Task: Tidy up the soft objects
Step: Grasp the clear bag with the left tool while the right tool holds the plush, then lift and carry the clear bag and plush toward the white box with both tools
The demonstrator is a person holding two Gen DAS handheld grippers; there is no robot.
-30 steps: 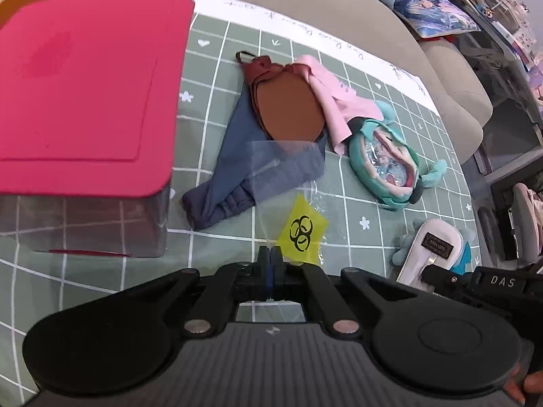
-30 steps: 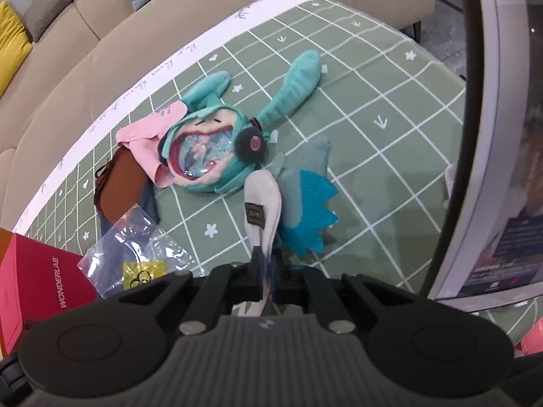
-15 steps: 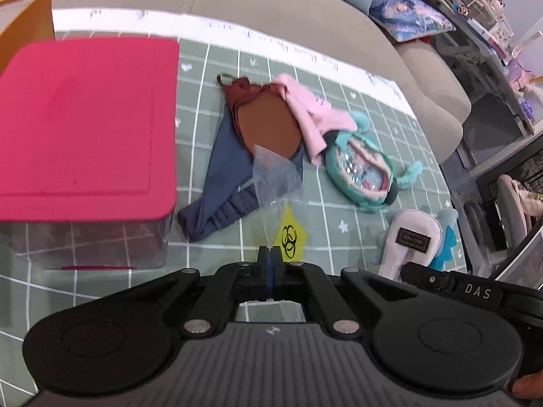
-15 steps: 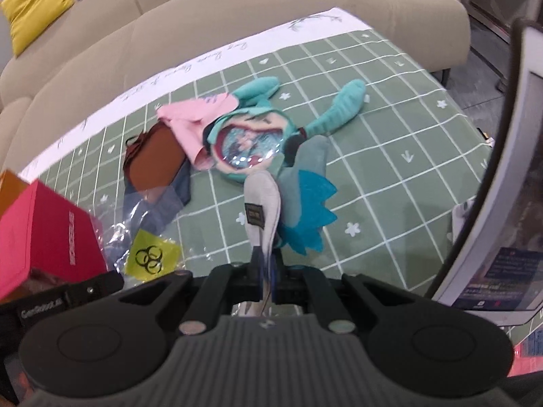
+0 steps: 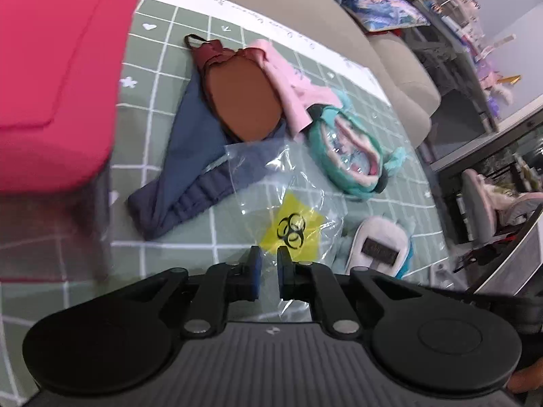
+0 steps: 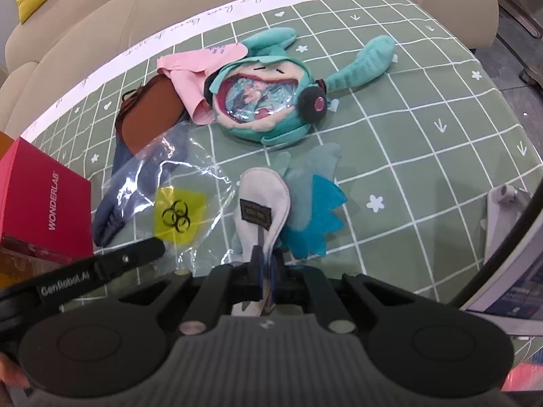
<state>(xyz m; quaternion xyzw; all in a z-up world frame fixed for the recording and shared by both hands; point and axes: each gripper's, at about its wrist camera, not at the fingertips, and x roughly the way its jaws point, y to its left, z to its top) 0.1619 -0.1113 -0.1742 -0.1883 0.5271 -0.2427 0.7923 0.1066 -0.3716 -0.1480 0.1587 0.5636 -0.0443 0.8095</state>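
1. on the green grid-patterned surface (image 6: 424,142), a clear plastic bag (image 5: 292,203) with a yellow label bearing a black biohazard symbol; nothing discernible inside it.
2. beside it, a white pouch (image 6: 263,210) with a dark sewn patch, writing too small to read, lying over a grey-and-blue felt piece (image 6: 315,203).
3. readable print: "wonderlab" on the side of the red box (image 6: 40,203); "genrobot.ai" on the other gripper's arm, at the lower left of the right wrist view.
4. left gripper (image 5: 268,264): jaws opening, a narrow gap between the blue pads, the near edge of the clear plastic bag lying in that gap, pads not pressing on it.
5. right gripper (image 6: 263,264): clenched on the lower end of the white pouch.
6. farther back: teal plush bag (image 6: 268,101) with a clear window showing a printed picture inside; pink cloth (image 6: 193,68), brown pouch (image 5: 244,101) and navy cloth (image 5: 190,156) overlapping one another.
7. only in the left wrist view: red lid (image 5: 54,68) over a clear-walled container, contents blurred; shelves and a picture cushion at the right.
8. only in the right wrist view: yellow cushion on the beige sofa (image 6: 85,17), the plush's long teal limbs.
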